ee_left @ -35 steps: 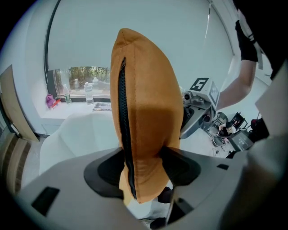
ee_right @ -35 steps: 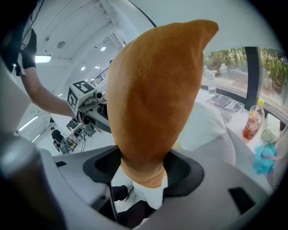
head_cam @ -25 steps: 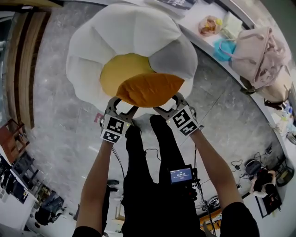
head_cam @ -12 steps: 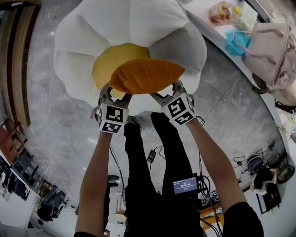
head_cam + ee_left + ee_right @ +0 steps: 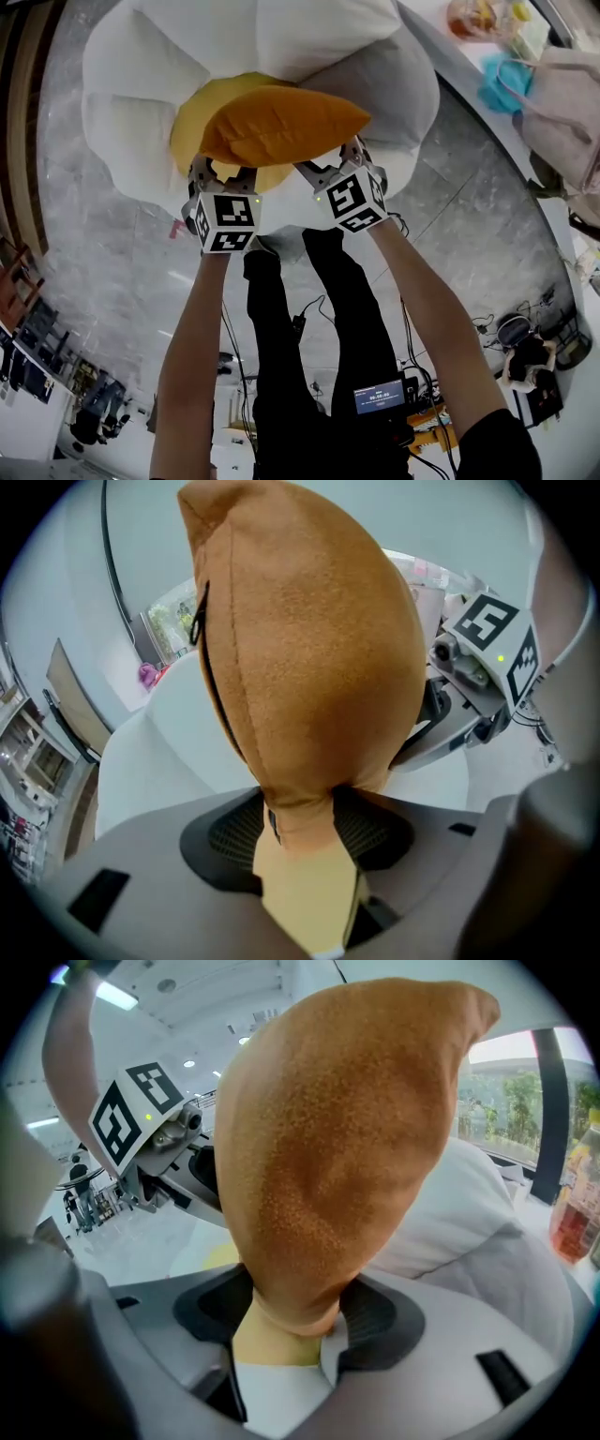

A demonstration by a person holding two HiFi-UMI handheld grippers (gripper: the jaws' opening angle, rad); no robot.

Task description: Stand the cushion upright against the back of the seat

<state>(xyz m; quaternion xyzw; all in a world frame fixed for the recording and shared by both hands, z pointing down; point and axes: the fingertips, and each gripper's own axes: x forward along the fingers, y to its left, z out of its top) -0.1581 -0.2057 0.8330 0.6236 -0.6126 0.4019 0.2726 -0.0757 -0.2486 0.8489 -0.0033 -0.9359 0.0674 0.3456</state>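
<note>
An orange cushion [image 5: 281, 127] hangs over a flower-shaped seat with white petals [image 5: 131, 112] and a yellow centre [image 5: 190, 131]. My left gripper [image 5: 222, 174] pinches the cushion's near left corner. Its jaws are closing, and the fabric [image 5: 309, 667] is bunched between the pads of the left gripper [image 5: 300, 822]. My right gripper [image 5: 328, 169] is shut on the near right corner, where the cushion [image 5: 337, 1147] narrows into the right gripper [image 5: 295, 1321]. The cushion lies tilted, its far edge over the yellow centre. Each gripper view shows the other gripper beside the cushion.
A counter at the upper right carries a pink bag [image 5: 562, 94], a teal item [image 5: 506, 80] and a packet of food [image 5: 473, 14]. The grey stone floor [image 5: 112, 272] surrounds the seat. Cables [image 5: 305, 314] trail by the person's legs. A bottle [image 5: 574, 1204] stands at the right.
Both grippers have come down with the cushion towards the seat, which now fills more of the head view. The cushion sits lower over the yellow centre.
</note>
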